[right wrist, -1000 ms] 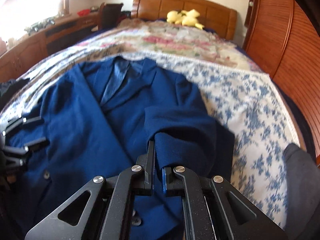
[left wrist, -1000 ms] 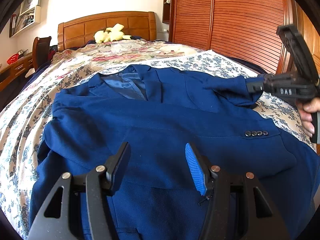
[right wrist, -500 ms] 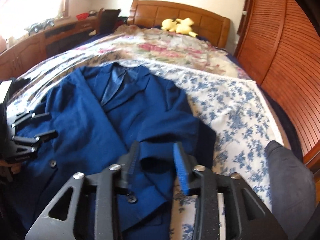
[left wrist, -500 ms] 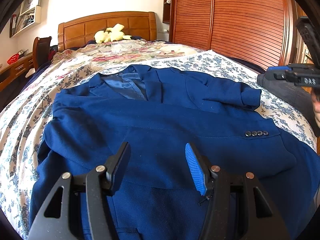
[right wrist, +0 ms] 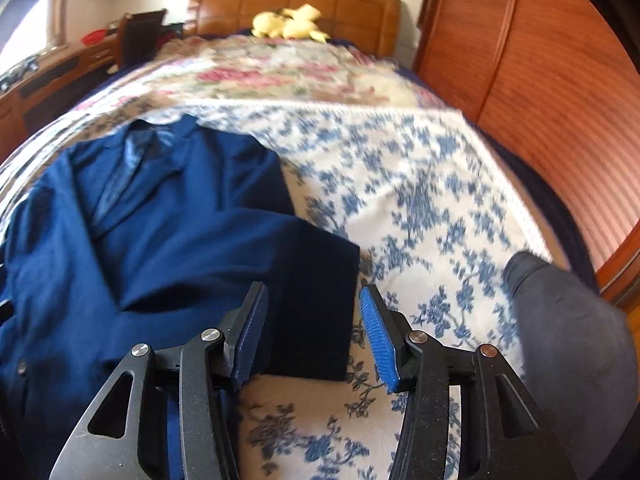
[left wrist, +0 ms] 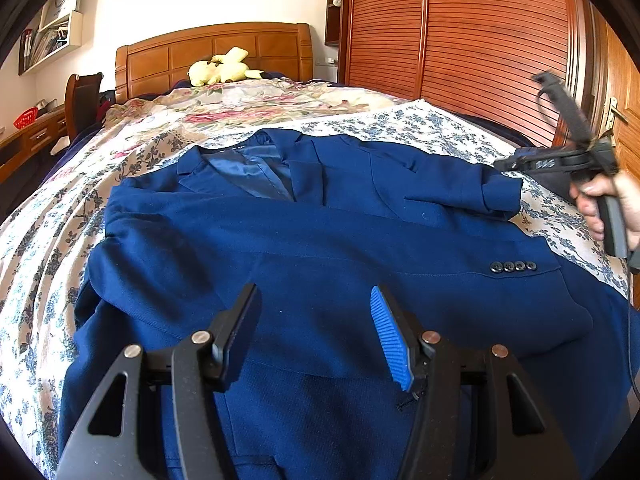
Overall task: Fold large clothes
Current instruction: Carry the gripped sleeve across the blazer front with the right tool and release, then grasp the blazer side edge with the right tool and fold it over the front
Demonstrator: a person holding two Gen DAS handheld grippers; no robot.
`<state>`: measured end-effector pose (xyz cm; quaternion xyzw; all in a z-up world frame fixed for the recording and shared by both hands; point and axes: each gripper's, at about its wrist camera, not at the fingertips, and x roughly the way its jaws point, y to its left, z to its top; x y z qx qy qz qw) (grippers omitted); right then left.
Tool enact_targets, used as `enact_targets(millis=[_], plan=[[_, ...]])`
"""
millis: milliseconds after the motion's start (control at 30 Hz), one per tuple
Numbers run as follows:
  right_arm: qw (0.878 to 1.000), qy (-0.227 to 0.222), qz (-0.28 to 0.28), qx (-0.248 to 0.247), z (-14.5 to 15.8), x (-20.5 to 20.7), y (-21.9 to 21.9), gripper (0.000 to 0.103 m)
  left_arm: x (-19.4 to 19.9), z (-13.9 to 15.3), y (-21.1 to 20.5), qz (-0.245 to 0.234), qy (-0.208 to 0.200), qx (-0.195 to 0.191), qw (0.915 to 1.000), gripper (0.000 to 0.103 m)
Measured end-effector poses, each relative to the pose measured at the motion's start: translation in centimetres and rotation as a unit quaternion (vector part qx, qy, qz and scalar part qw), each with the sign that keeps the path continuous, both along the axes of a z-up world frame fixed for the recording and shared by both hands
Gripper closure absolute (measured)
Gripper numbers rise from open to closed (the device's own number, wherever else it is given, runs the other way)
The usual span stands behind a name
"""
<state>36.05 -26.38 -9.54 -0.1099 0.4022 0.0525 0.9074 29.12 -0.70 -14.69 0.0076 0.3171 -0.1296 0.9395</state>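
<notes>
While both sleeves seem folded across the navy blazer [left wrist: 320, 248], its body is not; left gripper [left wrist: 316, 332] gapes empty, right gripper [right wrist: 312, 332] is opening, holding nothing.

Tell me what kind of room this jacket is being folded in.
A bedroom, most likely: the blue jacket lies on a bed with a floral cover, backed by a wooden headboard, with a louvred wooden wardrobe alongside.

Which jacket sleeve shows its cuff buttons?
The sleeve folded across the front of the jacket, nearest the left tongs: four dark buttons at its cuff. The other sleeve, farther back, shows none.
</notes>
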Motion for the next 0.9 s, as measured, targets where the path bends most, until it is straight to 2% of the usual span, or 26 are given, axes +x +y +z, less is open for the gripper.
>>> enact_targets(millis=[233,300,367,433,500,567,733,900], plan=[[0.997,0.073,-0.037,0.016,-4.9,2.8,-2.1,0.053,0.0,-0.1,-0.2,-0.002,0.0,0.002,1.0,0.047],[0.993,0.108,-0.035,0.028,-6.4,3.2,-2.4,0.053,0.1,-0.1,-0.2,-0.003,0.001,0.003,1.0,0.047],[0.993,0.105,-0.033,0.035,-6.5,3.1,-2.5,0.053,0.1,-0.1,-0.3,-0.004,0.001,0.004,1.0,0.047],[0.993,0.108,-0.021,0.037,-6.4,2.8,-2.2,0.062,0.1,-0.1,-0.4,-0.005,0.0,0.006,1.0,0.047],[0.994,0.108,-0.005,0.024,-6.2,2.6,-1.7,0.083,0.0,0.0,-0.4,-0.003,-0.001,0.008,1.0,0.047],[0.995,0.096,0.0,0.01,-5.4,2.2,-1.3,0.093,-0.2,0.3,-0.4,-0.002,-0.004,0.011,0.9999,0.047],[1.0,0.02,0.011,0.009,-0.2,-0.2,-0.1,0.095,-1.5,1.0,-0.5,-0.003,-0.005,0.022,0.9997,0.047],[0.998,-0.042,0.045,0.014,5.8,-2.8,2.9,0.095,-3.9,2.8,0.5,-0.001,-0.015,0.011,0.9998,0.047]])
